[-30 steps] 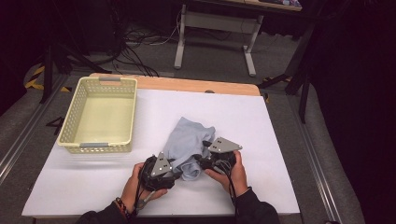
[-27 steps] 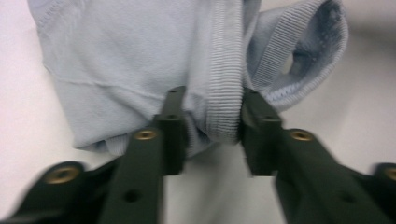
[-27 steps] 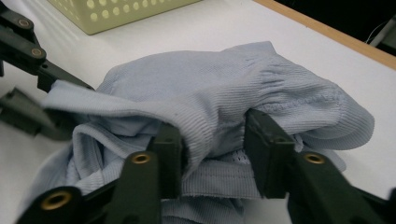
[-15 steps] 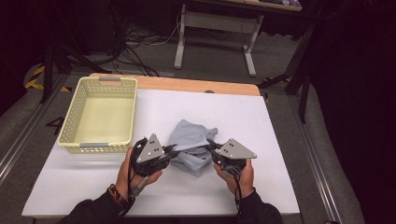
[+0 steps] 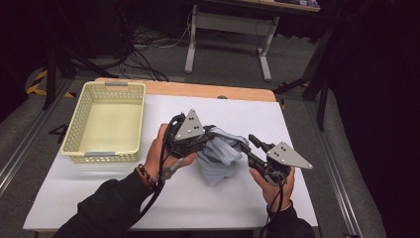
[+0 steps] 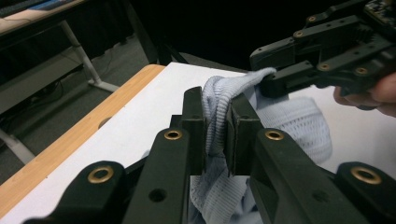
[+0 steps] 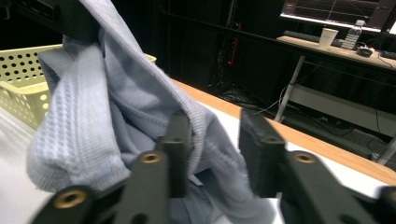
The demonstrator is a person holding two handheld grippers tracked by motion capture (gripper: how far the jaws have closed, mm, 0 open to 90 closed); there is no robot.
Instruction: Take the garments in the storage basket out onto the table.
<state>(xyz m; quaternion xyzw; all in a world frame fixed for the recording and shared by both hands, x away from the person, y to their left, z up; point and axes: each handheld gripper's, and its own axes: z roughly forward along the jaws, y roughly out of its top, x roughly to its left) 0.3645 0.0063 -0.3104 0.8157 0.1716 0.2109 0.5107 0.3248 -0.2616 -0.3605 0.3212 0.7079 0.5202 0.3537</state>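
At the near edge of the tabletop point(image 5: 99, 198), a white sheet over a wooden top, two dark sleeves come in. The left gripper point(image 5: 210, 139) has its jaws pressed tight on a ribbed fold of the pale blue cloth point(image 5: 218, 158), which hangs bunched over the middle of the tabletop, its lower part apparently just touching the white surface. The right gripper point(image 5: 250, 144) is beside it; its jaws have just been opening and now stand apart, one jaw lying against a fold of the cloth, the other clear of it, with the gap between them bare. Toward the far left corner sits a pale yellow basket point(image 5: 79, 129) with perforated walls. A strip of bare wood shows along the far edge. Beyond the table lie a grey floor, tangled black cables point(image 5: 143, 44) and the white legs of a desk point(image 5: 228, 29). The right gripper view also shows a paper cup point(image 7: 329, 36) on a desk at the back of the dark room.
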